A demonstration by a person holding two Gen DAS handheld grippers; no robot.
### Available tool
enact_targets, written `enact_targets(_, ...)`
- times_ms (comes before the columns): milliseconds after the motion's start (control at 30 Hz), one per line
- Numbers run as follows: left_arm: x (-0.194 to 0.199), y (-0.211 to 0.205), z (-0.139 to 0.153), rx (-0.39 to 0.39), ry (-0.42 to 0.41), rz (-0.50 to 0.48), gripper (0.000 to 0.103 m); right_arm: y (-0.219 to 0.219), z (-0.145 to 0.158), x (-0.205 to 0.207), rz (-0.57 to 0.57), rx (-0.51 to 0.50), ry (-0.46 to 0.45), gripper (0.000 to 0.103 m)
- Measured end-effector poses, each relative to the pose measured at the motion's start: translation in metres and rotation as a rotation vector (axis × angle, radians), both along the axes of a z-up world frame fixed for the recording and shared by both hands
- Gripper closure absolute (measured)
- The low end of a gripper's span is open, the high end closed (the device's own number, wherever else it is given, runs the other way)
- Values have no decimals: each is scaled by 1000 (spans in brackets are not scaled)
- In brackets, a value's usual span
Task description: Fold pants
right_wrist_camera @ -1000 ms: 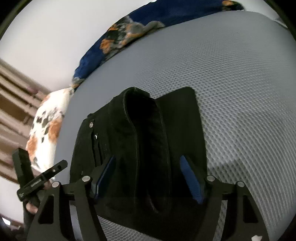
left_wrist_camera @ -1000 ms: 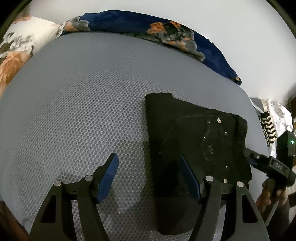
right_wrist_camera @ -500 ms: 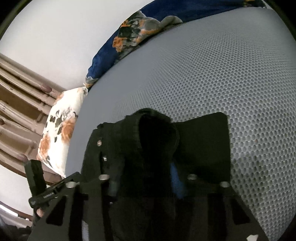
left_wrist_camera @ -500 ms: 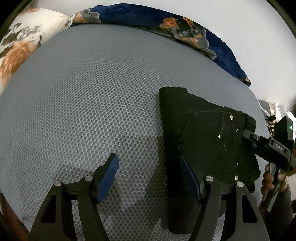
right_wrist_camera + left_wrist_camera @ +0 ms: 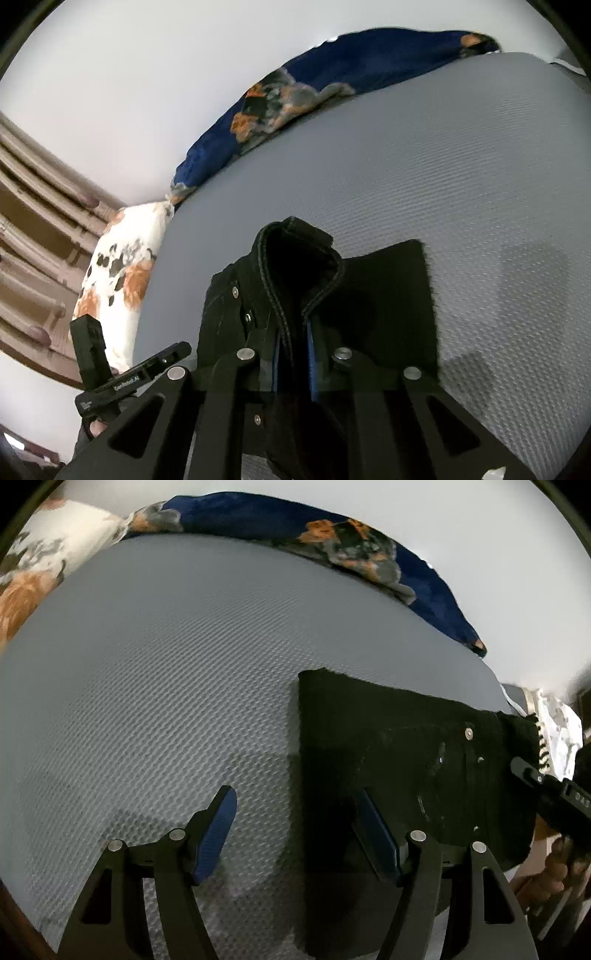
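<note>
Black pants lie folded on the grey textured mattress, with the waistband and metal rivets toward the right. My left gripper is open and empty, its right finger over the pants' left edge. In the right wrist view my right gripper is shut on a bunched fold of the pants' waistband and holds it raised off the mattress. The right gripper's body shows in the left wrist view.
A blue floral blanket lies along the mattress's far edge by a white wall. A white floral pillow sits at one end, next to a wooden headboard. The left gripper's body shows low left.
My right gripper has closed on the waistband fold and lifted it. The left gripper has stayed open and drawn slightly left, away from the pants.
</note>
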State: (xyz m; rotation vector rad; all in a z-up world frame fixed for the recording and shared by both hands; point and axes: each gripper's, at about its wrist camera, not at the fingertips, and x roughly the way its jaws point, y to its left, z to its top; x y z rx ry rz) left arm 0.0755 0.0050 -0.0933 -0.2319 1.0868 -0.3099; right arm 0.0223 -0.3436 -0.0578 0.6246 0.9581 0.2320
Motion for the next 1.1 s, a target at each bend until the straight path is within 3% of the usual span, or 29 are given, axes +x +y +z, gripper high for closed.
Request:
enact_targets(100,3,-10,3,7,-13,-19,34,-17,-11,-7,-55,11,27,93)
enact_targets(233,6,-24,4,42,-40,-45,34,-36,-48,-8,-125,-18,108,93)
enact_targets(333,9,-31,0,81,-58,-55,34,-41,-62,-8,-143,8,114,90)
enact_targets(567,16,-41,-25,143,-27,-71,34,-28,-55,-4,-129,-72,121,83)
enact_targets(1100,-9,-42,-27,151,-23,-82,33,-22,-41,-31,-123,-149,136,73)
